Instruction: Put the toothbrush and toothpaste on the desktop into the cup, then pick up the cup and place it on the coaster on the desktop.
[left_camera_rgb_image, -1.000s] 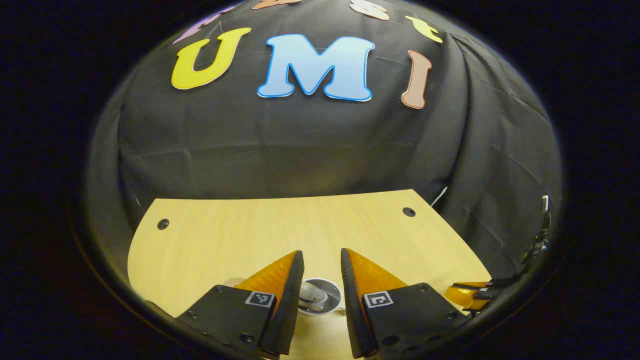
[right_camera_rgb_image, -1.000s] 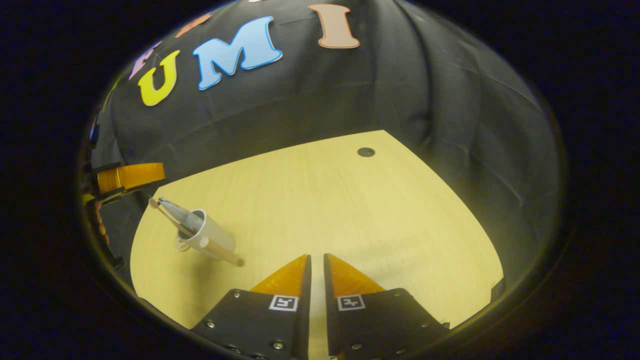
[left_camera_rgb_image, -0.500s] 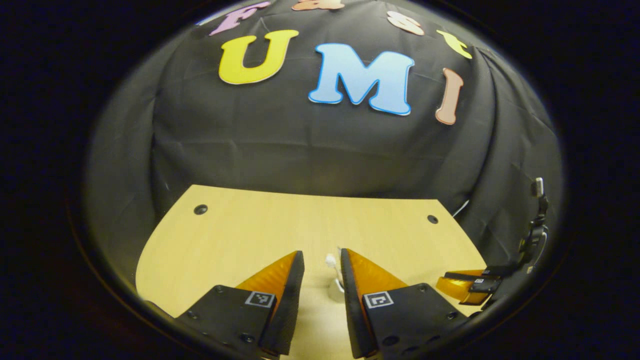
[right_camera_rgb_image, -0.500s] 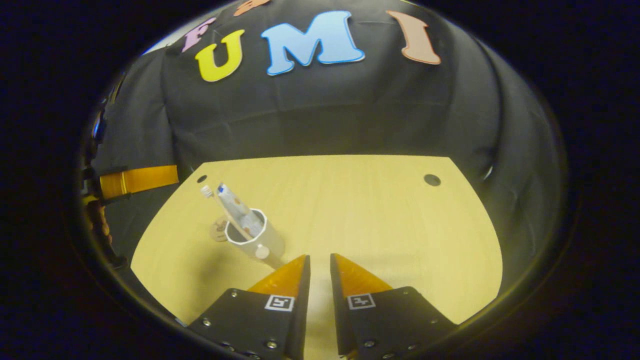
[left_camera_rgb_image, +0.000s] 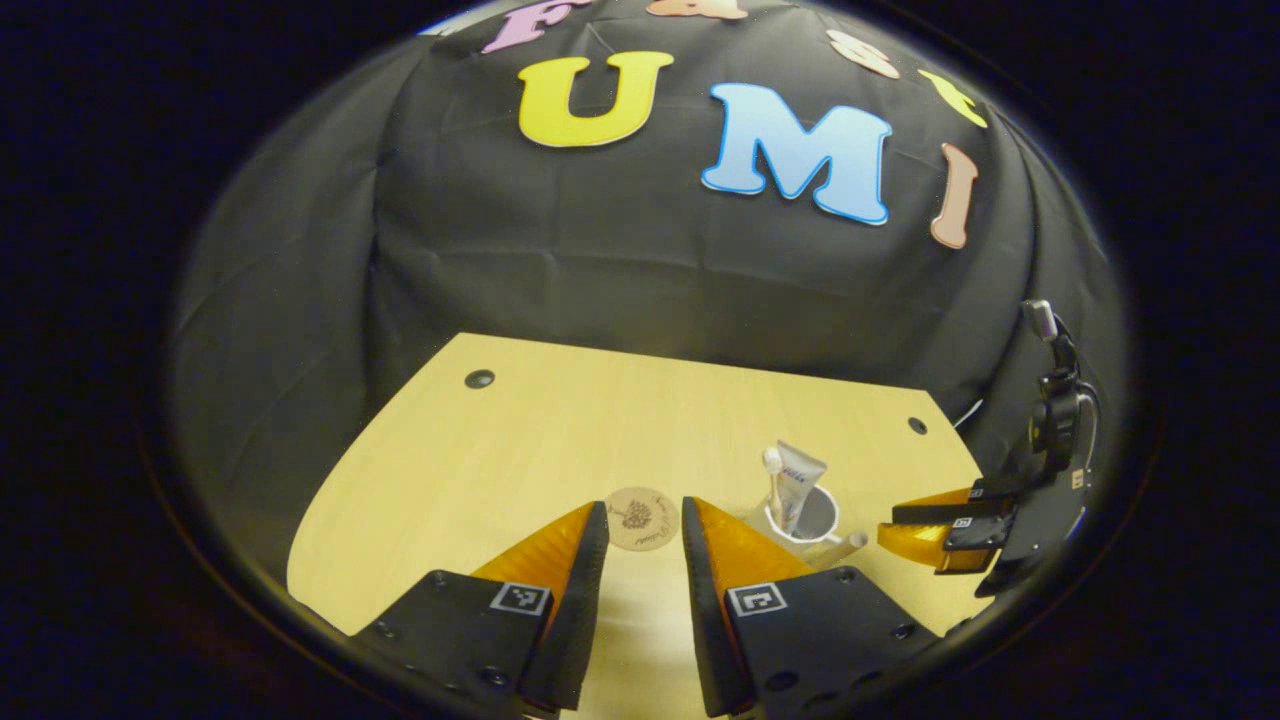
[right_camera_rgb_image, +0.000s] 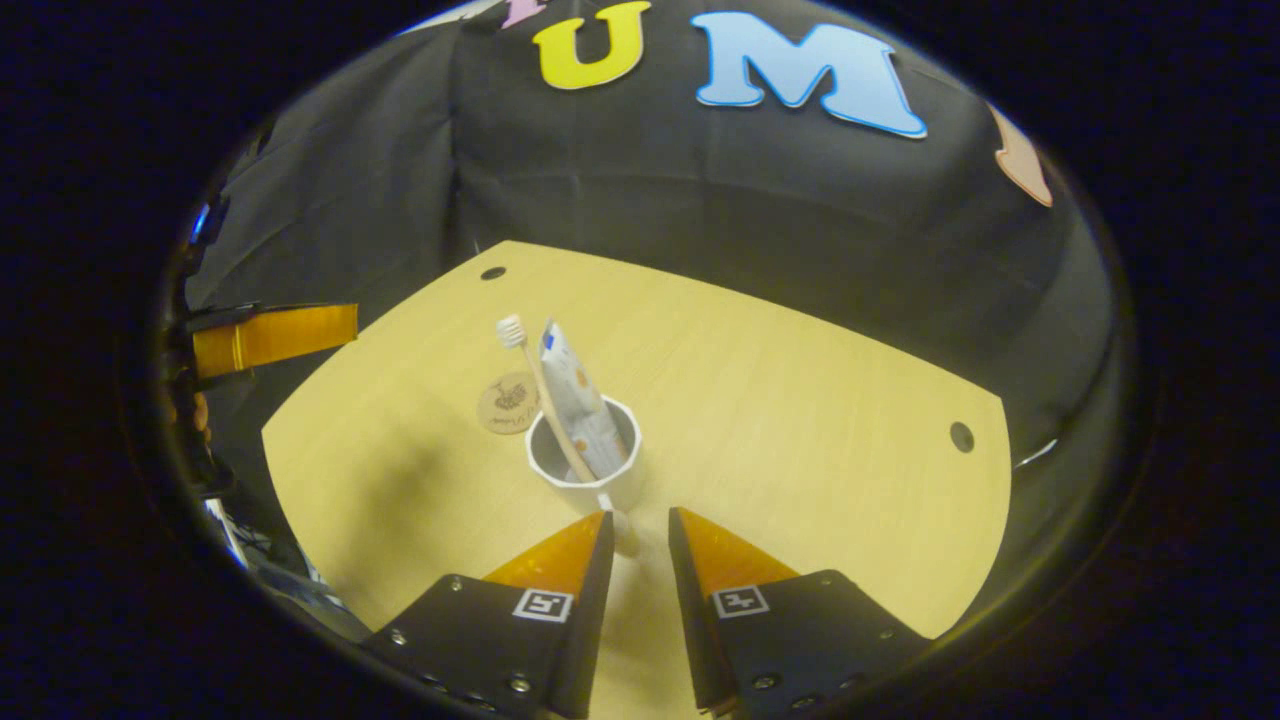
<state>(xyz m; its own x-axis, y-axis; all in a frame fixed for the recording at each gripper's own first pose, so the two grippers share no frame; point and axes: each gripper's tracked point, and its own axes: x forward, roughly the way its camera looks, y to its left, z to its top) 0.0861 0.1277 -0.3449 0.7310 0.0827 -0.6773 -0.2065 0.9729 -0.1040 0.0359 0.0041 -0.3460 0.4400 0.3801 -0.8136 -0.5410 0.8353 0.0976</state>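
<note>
A white cup (right_camera_rgb_image: 585, 470) stands upright on the wooden desktop (right_camera_rgb_image: 800, 400). A toothbrush (right_camera_rgb_image: 538, 385) and a toothpaste tube (right_camera_rgb_image: 575, 400) lean inside it. The cup's handle points at my right gripper (right_camera_rgb_image: 641, 513), which is open a little just short of it. A round brown coaster (right_camera_rgb_image: 508, 402) lies bare beyond the cup to the left. In the left gripper view the coaster (left_camera_rgb_image: 640, 517) sits just past my open left gripper (left_camera_rgb_image: 645, 503). The cup (left_camera_rgb_image: 812, 515) stands to its right, with the right gripper (left_camera_rgb_image: 915, 525) beside the handle.
The left gripper (right_camera_rgb_image: 275, 335) hangs off the table's left edge, with a hand behind it. Dark round holes (right_camera_rgb_image: 961, 436) mark the desktop's far corners. Black cloth closes the back and sides.
My left gripper has drawn back from over the cup, bringing coaster and cup into its view. My right gripper has swung to face the cup's handle, and its fingers have spread slightly.
</note>
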